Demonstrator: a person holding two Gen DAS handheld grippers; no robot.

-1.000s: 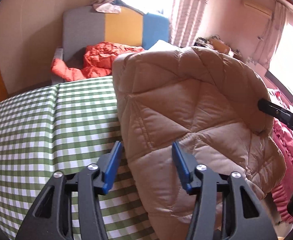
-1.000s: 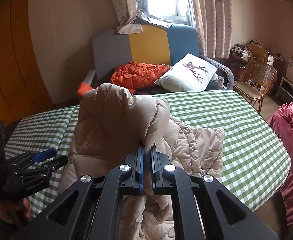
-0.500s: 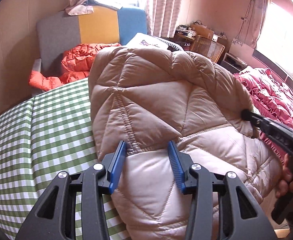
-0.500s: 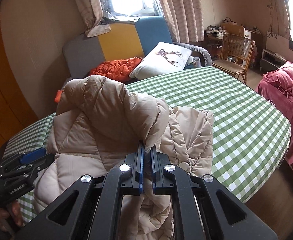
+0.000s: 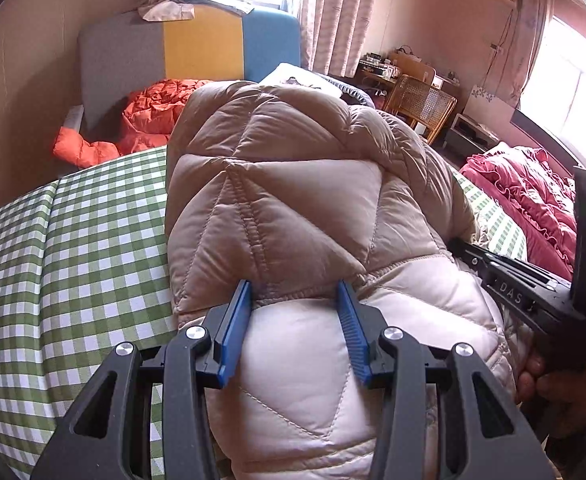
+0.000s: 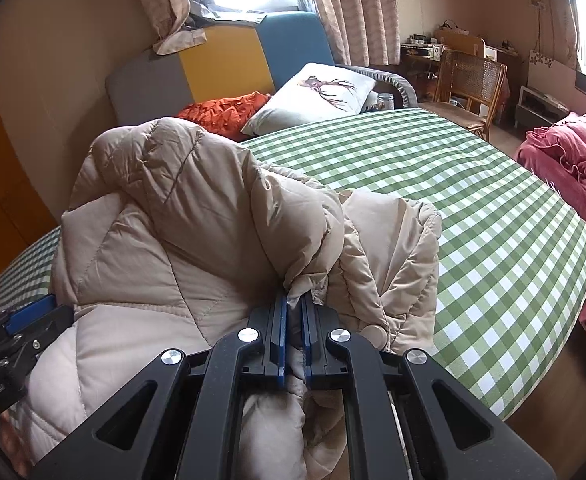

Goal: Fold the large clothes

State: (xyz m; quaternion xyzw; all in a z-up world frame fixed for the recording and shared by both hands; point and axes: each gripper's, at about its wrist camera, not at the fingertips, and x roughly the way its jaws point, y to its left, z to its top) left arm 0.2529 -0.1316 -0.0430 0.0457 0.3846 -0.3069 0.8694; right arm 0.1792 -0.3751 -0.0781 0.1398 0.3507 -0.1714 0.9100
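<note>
Changes over the preceding second. The left hand-held gripper (image 5: 295, 300) has advanced onto the beige quilted jacket (image 5: 293, 200): its blue fingers (image 5: 235, 326), formerly at the garment's left edge over the checked desk (image 5: 73, 240), now straddle a bulge at the hem seam, apparently narrower apart. The lifted fold has swung toward the right hand-held gripper (image 6: 295, 304), whose body (image 5: 533, 292) now looms larger and closer in the left wrist view. In the right wrist view, more of the desk (image 6: 473, 200) lies exposed beyond the jacket (image 6: 193, 220).
</note>
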